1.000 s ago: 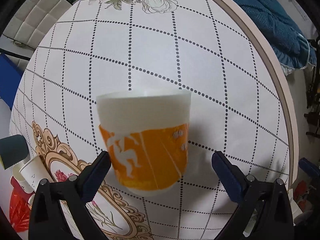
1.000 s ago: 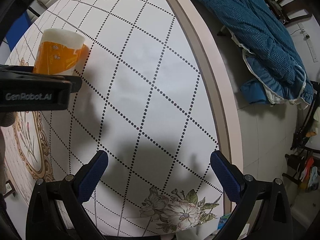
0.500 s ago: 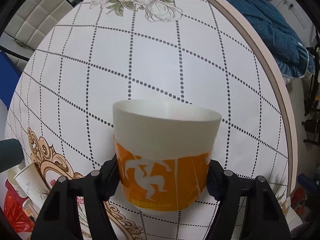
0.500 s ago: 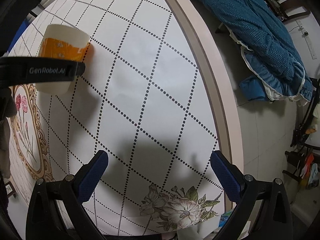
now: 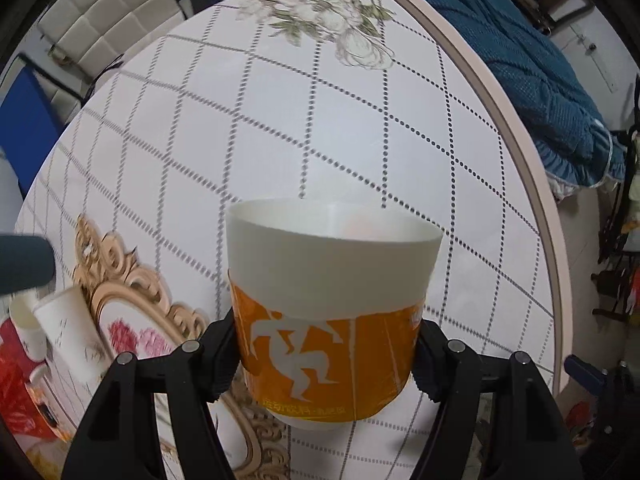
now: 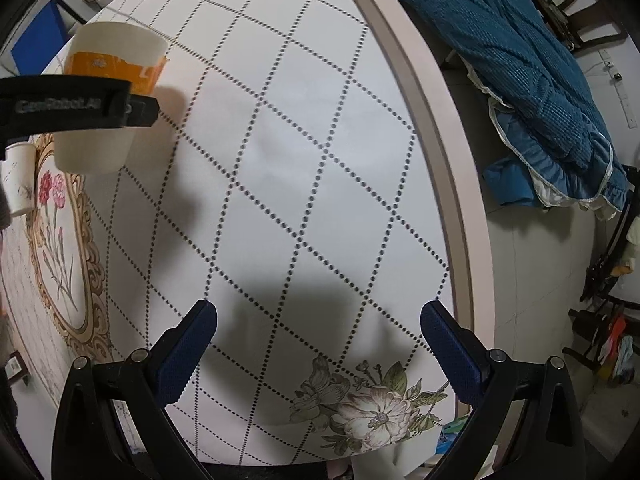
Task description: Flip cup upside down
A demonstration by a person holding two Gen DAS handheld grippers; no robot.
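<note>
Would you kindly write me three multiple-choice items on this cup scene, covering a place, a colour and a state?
1. Where does the left claw grip the cup?
A. at the rim
B. on the orange band
C. under the base

2. What colour are the right claw pads?
A. blue
B. red
C. green

3. In what state is the right claw?
A. shut on the cup
B. shut on nothing
C. open, holding nothing

Answers:
1. B: its pads press the orange band from both sides.
2. A: both pads look dark blue.
3. C: its jaws stand wide apart over the bare table.
</note>
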